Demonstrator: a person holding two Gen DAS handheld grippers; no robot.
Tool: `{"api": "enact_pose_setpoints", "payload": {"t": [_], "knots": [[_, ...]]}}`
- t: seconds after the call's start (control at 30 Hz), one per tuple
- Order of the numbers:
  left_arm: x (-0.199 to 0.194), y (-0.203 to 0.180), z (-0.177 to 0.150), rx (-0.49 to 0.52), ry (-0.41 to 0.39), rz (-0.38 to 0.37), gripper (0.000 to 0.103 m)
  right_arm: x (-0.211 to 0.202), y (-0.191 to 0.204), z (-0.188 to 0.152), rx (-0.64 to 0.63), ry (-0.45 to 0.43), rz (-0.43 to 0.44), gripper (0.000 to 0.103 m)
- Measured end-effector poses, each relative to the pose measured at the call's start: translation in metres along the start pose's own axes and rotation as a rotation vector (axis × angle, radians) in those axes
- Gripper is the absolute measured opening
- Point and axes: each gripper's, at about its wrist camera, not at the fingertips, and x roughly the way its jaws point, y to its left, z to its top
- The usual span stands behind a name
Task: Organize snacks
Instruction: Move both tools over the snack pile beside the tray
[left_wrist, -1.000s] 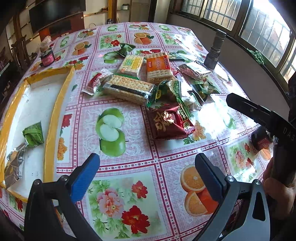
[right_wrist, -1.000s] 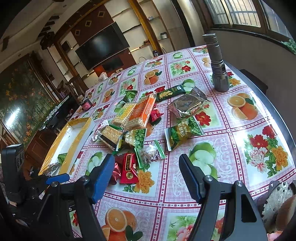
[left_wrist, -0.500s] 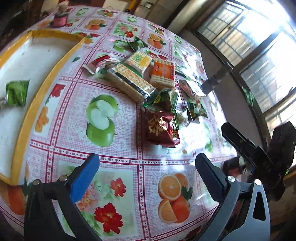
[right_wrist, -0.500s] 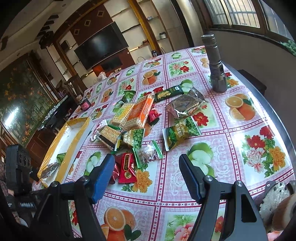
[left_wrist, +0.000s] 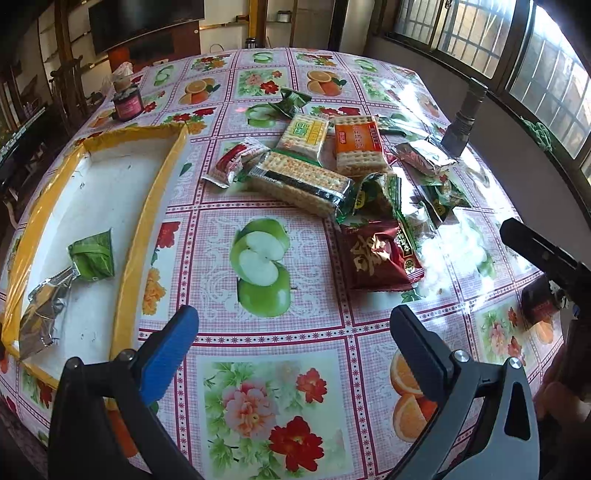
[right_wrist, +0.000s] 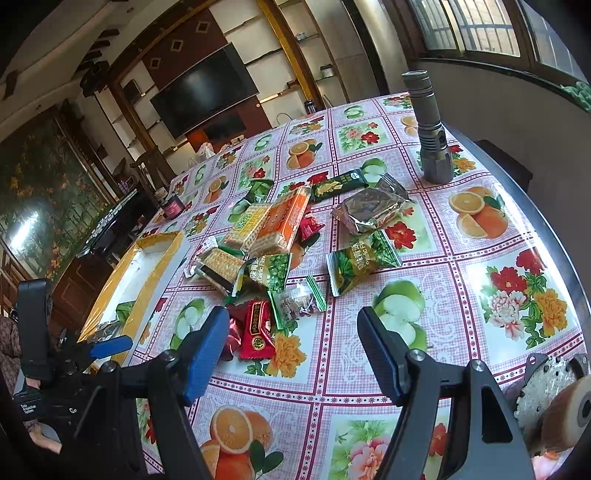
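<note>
A pile of snack packets lies mid-table: a long cracker pack (left_wrist: 299, 182), an orange cracker pack (left_wrist: 358, 144), a dark red packet (left_wrist: 373, 258) nearest me, and green pea packets (right_wrist: 360, 260). A yellow-rimmed white tray (left_wrist: 147, 206) at the left holds a green packet (left_wrist: 92, 256) and a silver packet (left_wrist: 44, 310). My left gripper (left_wrist: 291, 339) is open and empty, above the tablecloth short of the pile. My right gripper (right_wrist: 291, 347) is open and empty, just short of a red packet (right_wrist: 256, 330).
A grey flashlight (right_wrist: 430, 129) stands upright at the table's far right edge. A small dark jar (left_wrist: 127, 105) stands behind the tray. The table's rim (right_wrist: 546, 229) curves along the right. A round metal object (right_wrist: 546, 384) sits at the near right corner.
The left gripper has swung and tilted, its view going from the tray side back to level over the table. The right gripper has crept slightly toward the pile. Both stay open.
</note>
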Motion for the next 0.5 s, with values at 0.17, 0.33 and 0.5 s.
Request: {"api": "enact_pose_setpoints", "payload": {"t": [0.17, 0.33, 0.5], "knots": [[0.0003, -0.0029, -0.0017, 0.006, 0.009, 0.005, 0.103, 0.0011, 0.0026, -0.0016, -0.002, 0.006, -0.001, 0.072], [-0.0007, -0.0023, -0.004, 0.001, 0.012, -0.003, 0.103, 0.0036, 0.0031, -0.0023, -0.002, 0.015, -0.005, 0.072], [-0.0021, -0.0009, -0.0055, 0.002, 0.008, -0.009, 0.103, 0.0049, 0.0029, -0.0041, -0.006, 0.016, -0.012, 0.072]]}}
